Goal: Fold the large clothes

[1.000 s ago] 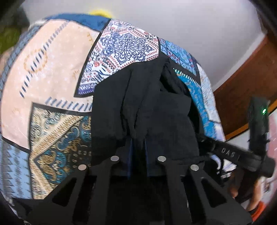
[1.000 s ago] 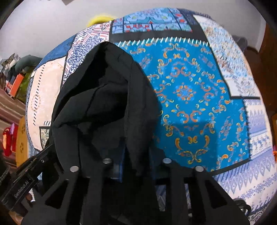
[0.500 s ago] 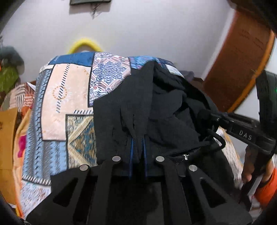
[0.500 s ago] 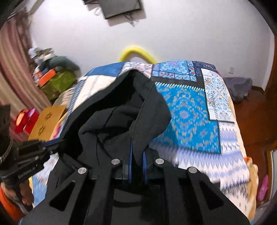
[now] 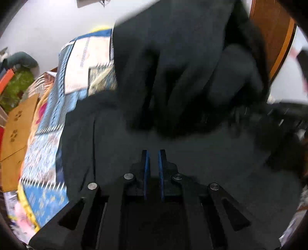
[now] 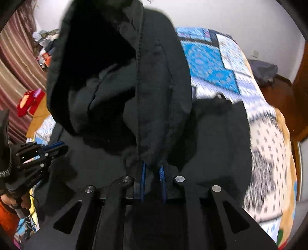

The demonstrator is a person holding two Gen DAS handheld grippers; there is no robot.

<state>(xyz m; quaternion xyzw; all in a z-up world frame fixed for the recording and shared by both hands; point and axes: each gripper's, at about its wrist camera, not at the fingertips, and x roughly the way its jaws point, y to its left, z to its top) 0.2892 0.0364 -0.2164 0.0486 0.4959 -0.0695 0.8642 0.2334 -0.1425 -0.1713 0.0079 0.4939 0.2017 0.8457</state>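
Left gripper (image 5: 153,153): blue-padded fingers stand a narrow gap apart with nothing between them; 0.5 s ago black cloth was pinched there, so the fabric has left its grasp. In the right wrist view it shows at the left edge (image 6: 53,147), clear of the cloth.

Right gripper (image 6: 153,169): fingers closed on a bunched fold of the black hooded garment (image 6: 119,77), as in both earlier frames.

Garment, near part: a broad flat panel (image 5: 192,153) lies spread directly beneath and ahead of the left gripper; earlier this ground was taken up by the held bundle.

Garment, raised part: the hood and upper cloth rise from the right gripper and fill the upper centre of both views, blurred in the left wrist view; they stand higher in frame than 0.5 s ago.

Patchwork bedspread (image 6: 211,63): blue, white and cream panels under the garment, visible at the right of the right wrist view and left of the left wrist view (image 5: 77,57); far less of it shows than 1.0 s ago.

Brown cardboard (image 5: 17,127): beside the bed's left edge.

Far wall (image 6: 231,17): plain white.
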